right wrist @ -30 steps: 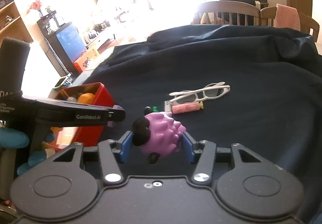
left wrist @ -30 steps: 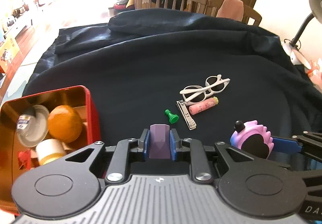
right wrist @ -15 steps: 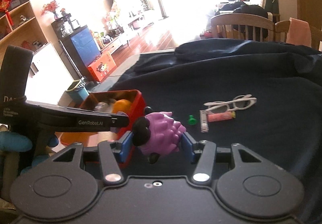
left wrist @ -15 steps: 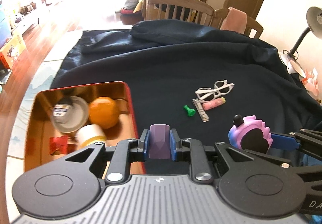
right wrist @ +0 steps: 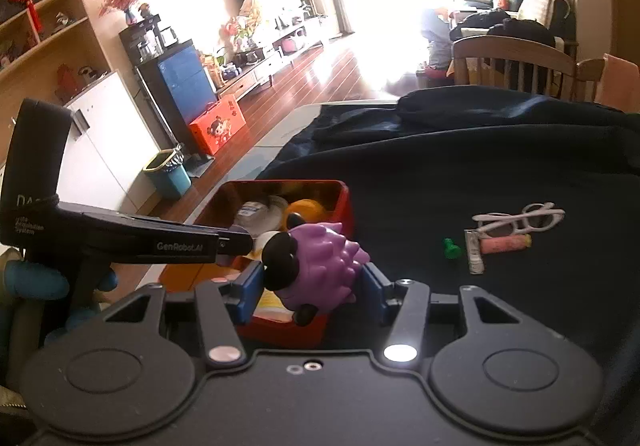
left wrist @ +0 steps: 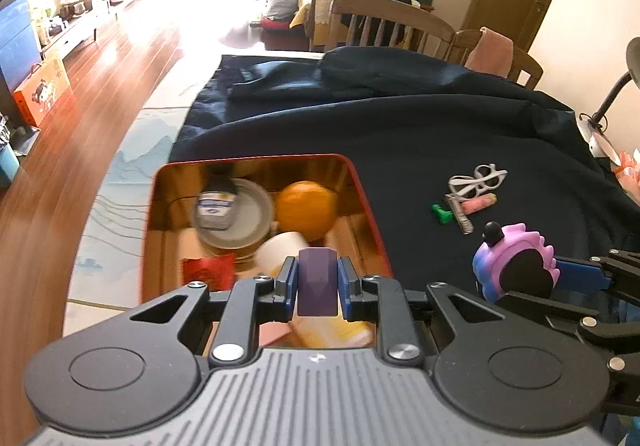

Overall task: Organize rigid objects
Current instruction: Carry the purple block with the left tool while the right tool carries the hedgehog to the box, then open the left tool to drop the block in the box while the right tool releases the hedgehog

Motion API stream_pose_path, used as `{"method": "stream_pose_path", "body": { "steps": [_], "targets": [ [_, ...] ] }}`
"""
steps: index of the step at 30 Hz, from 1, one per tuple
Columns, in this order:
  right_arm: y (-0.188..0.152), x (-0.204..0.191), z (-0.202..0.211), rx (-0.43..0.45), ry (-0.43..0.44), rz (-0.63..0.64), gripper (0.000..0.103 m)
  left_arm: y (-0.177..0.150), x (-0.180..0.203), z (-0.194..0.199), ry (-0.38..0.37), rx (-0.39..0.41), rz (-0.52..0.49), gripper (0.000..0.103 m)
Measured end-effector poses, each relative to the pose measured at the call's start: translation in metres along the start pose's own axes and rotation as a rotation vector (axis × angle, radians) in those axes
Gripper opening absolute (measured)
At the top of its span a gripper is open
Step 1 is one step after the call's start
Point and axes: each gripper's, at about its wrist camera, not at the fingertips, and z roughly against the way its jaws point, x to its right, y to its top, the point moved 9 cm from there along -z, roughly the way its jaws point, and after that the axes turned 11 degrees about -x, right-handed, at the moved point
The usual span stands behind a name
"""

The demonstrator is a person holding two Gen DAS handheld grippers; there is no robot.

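Both hand-held grippers [left wrist: 318, 288] [right wrist: 312, 278] clamped, angled downward

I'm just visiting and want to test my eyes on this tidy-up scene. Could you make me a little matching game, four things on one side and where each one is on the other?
Things:
1. purple block
2. purple spiky toy
3. orange
4. white sunglasses

Places:
A. lying on the dark cloth
B. inside the red tin
C. held in the right gripper
D. held in the left gripper

Pairs: 1-D, 2-C, 3-B, 4-A
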Motion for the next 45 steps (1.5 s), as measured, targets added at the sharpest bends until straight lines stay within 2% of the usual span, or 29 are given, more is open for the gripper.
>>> {"method": "stream_pose_path", "body": {
  "steps": [12, 19, 29, 34, 39, 45],
  "targets": [
    [0.015, -0.036, -0.054, -0.049, -0.080, 0.093, 0.051, 0.001, -0.051, -0.016, 0.005, -0.028, -0.001, 0.020],
    [0.024, -0.040, -0.084, -0.087, -0.153, 0.162, 0.051, 0.003, -0.058, -0.030, 0.011, -0.031, -0.057, 0.020],
    [0.053, -0.048, -0.107, -0.086, -0.171, 0.225, 0.051, -0.005, -0.062, -0.049, 0.001, -0.056, -0.081, 0.020],
    [0.047, -0.038, -0.119, -0.120, -0.190, 0.213, 0.052, -0.010, -0.062, -0.056, 0.000, -0.071, -0.105, 0.020],
    [0.039, -0.037, -0.115, -0.125, -0.178, 0.195, 0.052, -0.013, -0.067, -0.064, -0.003, -0.089, -0.100, 0.020],
    [0.025, -0.038, -0.117, -0.144, -0.185, 0.200, 0.052, -0.013, -0.064, -0.067, 0.013, -0.078, -0.133, 0.020]
  ]
}}
